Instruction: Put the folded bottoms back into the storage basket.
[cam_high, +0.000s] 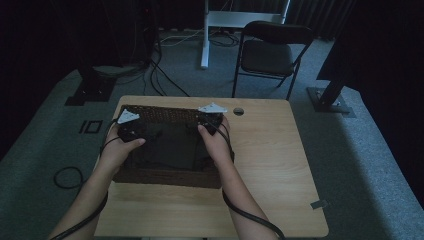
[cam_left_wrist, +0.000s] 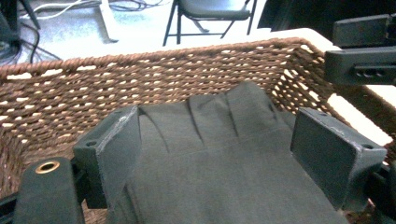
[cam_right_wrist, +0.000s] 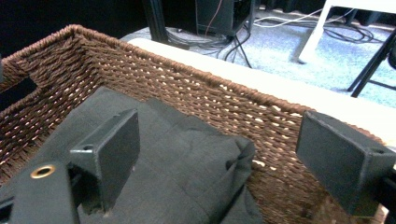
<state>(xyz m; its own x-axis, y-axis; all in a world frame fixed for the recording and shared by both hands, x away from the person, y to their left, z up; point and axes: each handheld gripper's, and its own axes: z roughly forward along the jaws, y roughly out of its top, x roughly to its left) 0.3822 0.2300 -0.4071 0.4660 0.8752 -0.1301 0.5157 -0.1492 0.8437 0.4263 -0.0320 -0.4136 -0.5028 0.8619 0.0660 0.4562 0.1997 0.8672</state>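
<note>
A brown wicker basket (cam_high: 165, 114) stands on the wooden table, and a folded dark grey garment (cam_high: 170, 147) lies inside it. My left gripper (cam_left_wrist: 217, 154) is open just over the garment (cam_left_wrist: 224, 154) at the basket's left end, its jaws wide apart with cloth below them. At the basket's right end my right gripper (cam_right_wrist: 219, 149) also stands open above the garment (cam_right_wrist: 187, 163), close to the woven far wall (cam_right_wrist: 196, 88). In the high view both grippers (cam_high: 131, 131) (cam_high: 210, 122) sit inside the basket, each held by a hand. The other gripper's jaw shows at the upper right of the left gripper view.
The light wooden table (cam_high: 270, 165) has bare surface right of and in front of the basket. A small hole (cam_high: 238, 111) is near its far edge. A black folding chair (cam_high: 270, 52), a white desk leg (cam_high: 205, 35) and floor cables lie beyond.
</note>
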